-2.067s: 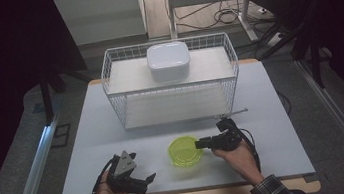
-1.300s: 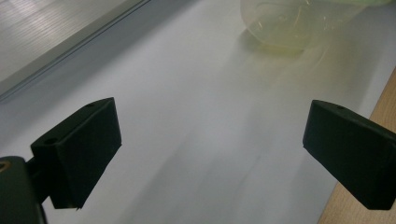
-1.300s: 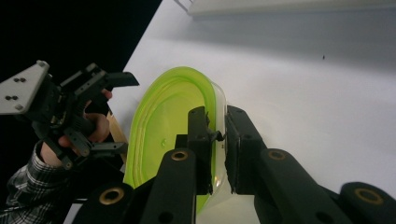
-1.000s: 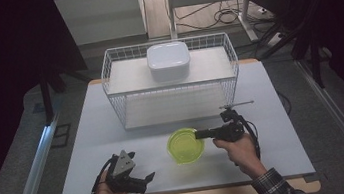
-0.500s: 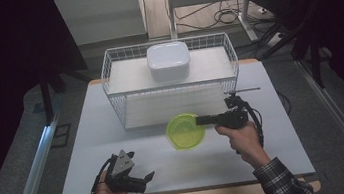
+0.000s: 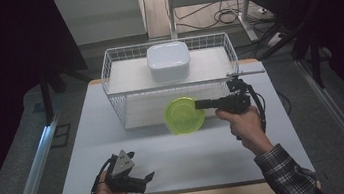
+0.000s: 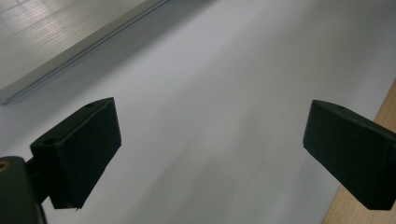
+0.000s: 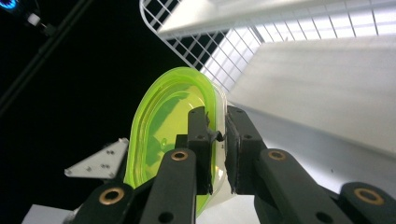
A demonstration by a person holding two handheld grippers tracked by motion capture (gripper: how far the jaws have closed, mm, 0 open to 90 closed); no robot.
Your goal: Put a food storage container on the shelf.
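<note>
A clear lime-green bowl (image 6: 184, 116) hangs above the white table in front of the wire rack (image 6: 124, 90), tipped toward the camera. My right gripper (image 6: 198, 105) is shut on its right rim; in the right gripper view the jaws pinch the bowl (image 8: 168, 121) wall between the pads (image 8: 201, 135). A white square container (image 6: 169, 61) rests on the rack's upper shelf. My left gripper (image 6: 149, 176) lies low at the table's front left, held in a hand, jaws wide apart with nothing between them; its view shows the pads (image 7: 84, 149) over bare tabletop.
The wire rack has a lower shelf (image 6: 161, 107) just behind the bowl. The wooden table edge (image 7: 387, 107) runs along the front. A metal rail (image 6: 33, 170) lines the left side, and cables lie on the floor behind.
The right gripper has lifted the green bowl off the table and carried it up and toward the rack, tilting it. The left gripper has stayed in place.
</note>
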